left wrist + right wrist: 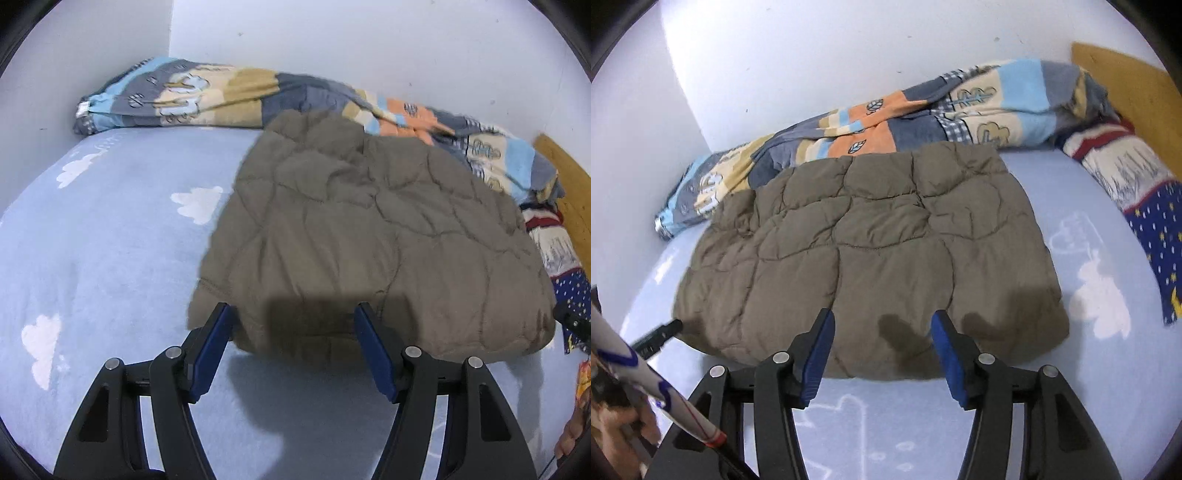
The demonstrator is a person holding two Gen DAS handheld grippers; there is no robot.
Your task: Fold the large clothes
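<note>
A quilted olive-brown padded jacket (871,258) lies folded into a thick, roughly rectangular bundle on the light-blue bedsheet (110,258) with white cloud prints; its near edge sits just ahead of both tools, and its far edge touches the patchwork duvet (886,129) bunched along the white wall (812,55); in the left wrist view the same jacket (369,229) fills the right half of the bed, with bare sheet to its left.

The right gripper (882,339) hangs above the jacket's near edge with its blue-padded fingers spread and nothing between them; the left gripper (291,332) hangs likewise over the near left corner, jaws apart and empty; neither set of pads presses on the fabric.

Beyond the jacket, to the right, a navy blanket (1156,229) with stars and a red-and-cream band lies against a wooden headboard (1126,85); a white sleeve (646,387) with blue marks crosses the lower left of the right wrist view.
</note>
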